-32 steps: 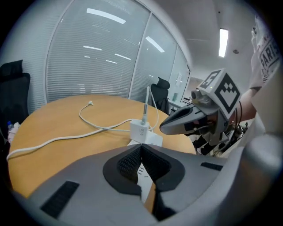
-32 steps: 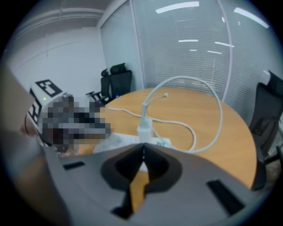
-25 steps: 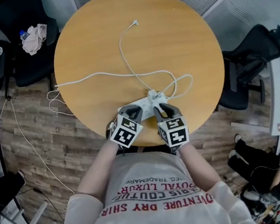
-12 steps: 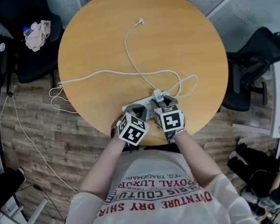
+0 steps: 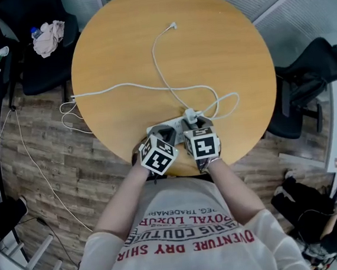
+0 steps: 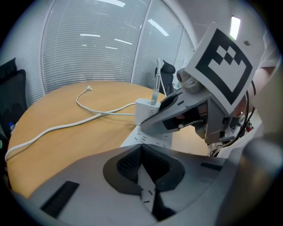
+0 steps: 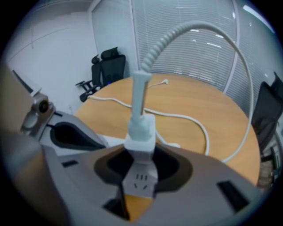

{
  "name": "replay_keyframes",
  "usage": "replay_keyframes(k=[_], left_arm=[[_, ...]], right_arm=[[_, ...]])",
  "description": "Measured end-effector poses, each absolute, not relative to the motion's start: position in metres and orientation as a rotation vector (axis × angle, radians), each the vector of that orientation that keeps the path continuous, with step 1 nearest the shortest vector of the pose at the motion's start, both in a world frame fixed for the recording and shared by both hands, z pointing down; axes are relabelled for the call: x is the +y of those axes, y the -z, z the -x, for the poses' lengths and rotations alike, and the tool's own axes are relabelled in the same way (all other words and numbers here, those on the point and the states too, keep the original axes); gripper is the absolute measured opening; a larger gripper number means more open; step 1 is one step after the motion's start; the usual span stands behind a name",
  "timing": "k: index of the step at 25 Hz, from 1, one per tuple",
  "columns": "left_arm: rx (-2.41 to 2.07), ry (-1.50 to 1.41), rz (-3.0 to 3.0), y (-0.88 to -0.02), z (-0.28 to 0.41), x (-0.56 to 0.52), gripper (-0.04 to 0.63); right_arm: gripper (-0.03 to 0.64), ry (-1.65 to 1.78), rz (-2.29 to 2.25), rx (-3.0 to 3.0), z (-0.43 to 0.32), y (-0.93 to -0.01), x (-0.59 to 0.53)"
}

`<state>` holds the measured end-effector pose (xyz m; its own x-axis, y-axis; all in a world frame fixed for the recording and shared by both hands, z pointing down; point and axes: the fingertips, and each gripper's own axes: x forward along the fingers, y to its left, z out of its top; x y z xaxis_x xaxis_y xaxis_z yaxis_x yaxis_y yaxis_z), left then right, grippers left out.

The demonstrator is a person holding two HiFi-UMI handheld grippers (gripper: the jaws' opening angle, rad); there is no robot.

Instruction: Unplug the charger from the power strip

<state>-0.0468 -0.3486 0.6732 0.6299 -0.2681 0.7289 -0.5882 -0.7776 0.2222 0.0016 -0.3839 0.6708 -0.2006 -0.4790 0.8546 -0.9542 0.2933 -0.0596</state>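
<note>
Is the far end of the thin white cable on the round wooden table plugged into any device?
No, the thin white cable's far end lies bare on the round wooden table.

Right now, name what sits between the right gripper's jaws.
In the right gripper view, the white charger, plugged into the power strip, stands between the right gripper's jaws, which have just been closing on it.

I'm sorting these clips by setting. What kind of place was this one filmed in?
Most likely an office or meeting room: a round wooden table stands in the middle, black office chairs stand around it, and slatted blinds cover the walls behind.
</note>
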Motion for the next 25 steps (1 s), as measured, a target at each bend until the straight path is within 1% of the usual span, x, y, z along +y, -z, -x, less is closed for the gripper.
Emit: replay_keyframes(k=[8, 13, 18, 22, 25], left_arm=[[-0.680, -0.980, -2.415, -0.673, 0.048, -0.352, 0.034], [-0.678, -0.981, -2.412, -0.676, 0.050, -0.349, 0.034], [-0.680, -0.978, -2.411, -0.677, 0.050, -0.348, 0.034], [-0.744, -0.892, -2.411, -0.668, 0.054, -0.358, 0.034], [-0.824, -0.802, -2.477, -0.640, 0.058, -0.371, 0.034]], right_arm=[[0.155, -0.810, -1.309, -1.819, 0.000, -0.658, -0.385], [0.155, -0.882, -1.333, -1.874, 0.007, -0.642, -0.384], [0.155, -0.824, -1.329, -1.975, 0.001, -0.618, -0.385], [0.155, -0.732, -1.356, -2.076, -0.005, -0.584, -0.393], [0.155, -0.683, -1.378, -2.137, -0.009, -0.560, -0.397]])
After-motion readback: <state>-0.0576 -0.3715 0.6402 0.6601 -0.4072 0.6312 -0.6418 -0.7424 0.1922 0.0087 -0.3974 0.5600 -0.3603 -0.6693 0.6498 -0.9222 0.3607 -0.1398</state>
